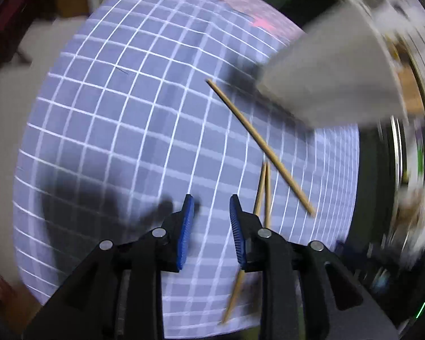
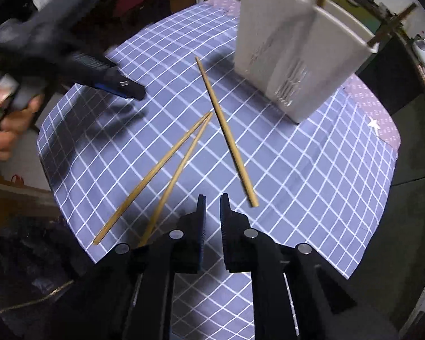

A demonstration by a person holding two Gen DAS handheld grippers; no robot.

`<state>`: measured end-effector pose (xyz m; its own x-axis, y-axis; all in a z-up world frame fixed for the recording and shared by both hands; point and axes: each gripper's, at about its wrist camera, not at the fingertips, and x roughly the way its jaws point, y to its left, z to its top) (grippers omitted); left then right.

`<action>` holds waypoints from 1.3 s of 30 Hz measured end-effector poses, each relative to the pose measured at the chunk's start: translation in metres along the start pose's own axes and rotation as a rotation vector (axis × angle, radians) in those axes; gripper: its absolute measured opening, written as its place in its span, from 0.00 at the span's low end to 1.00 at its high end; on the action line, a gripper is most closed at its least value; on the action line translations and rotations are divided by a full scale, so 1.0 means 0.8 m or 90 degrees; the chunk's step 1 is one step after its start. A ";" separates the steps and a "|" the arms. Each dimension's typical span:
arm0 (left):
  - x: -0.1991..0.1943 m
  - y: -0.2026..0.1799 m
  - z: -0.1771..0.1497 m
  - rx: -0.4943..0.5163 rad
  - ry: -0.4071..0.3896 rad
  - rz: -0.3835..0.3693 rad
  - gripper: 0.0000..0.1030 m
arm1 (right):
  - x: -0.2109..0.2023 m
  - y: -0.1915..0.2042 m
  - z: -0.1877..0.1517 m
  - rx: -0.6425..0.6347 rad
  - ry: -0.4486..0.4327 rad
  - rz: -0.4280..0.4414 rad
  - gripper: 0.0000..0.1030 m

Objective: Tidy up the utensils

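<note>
A: Start with the biggest thing. What covers the table?

B: A checked cloth [image 2: 283, 170], blue-grey with thin white lines, lying flat and a little creased. Its far corner gives way to a pinkish patterned fabric. Beyond the edges the room is dark and too blurred to read.

A: And the white thing at the back?

B: A white utensil holder [image 2: 294, 53], smooth and glossy, with curved walls and a divider. It stands upright on the cloth. Wooden sticks poke from its top, cut off by the frame edge. In the left wrist view it is only a pale smear.

A: The loose utensils?

B: Three bamboo chopsticks, slim and tapered. A single chopstick [image 2: 226, 133] lies near the holder but apart from it. A pair of chopsticks [image 2: 161, 172] lies beside it, tips nearly meeting in a narrow V, thick ends reaching the cloth's near edge, one hidden behind the right gripper.

A: The tongs?

B: The left gripper [image 1: 211, 202] has ribbed blue pads standing slightly apart, nothing between them; a hand [image 2: 5, 119] holds it, blurred. The right gripper [image 2: 212, 198] has its jaws close together, nearly closed, empty.
</note>
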<state>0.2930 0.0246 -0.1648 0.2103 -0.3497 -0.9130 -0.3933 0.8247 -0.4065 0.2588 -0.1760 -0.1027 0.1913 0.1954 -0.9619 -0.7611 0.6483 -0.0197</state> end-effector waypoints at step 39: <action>-0.121 0.011 -0.043 0.167 -0.221 0.108 0.36 | 0.129 0.024 0.171 -0.153 0.119 0.020 0.12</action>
<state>0.2386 0.0508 -0.0810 0.4670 -0.0683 -0.8816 -0.2180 0.9573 -0.1897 0.3485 -0.0426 -0.1648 0.0642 0.0595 -0.9962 -0.8939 0.4472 -0.0309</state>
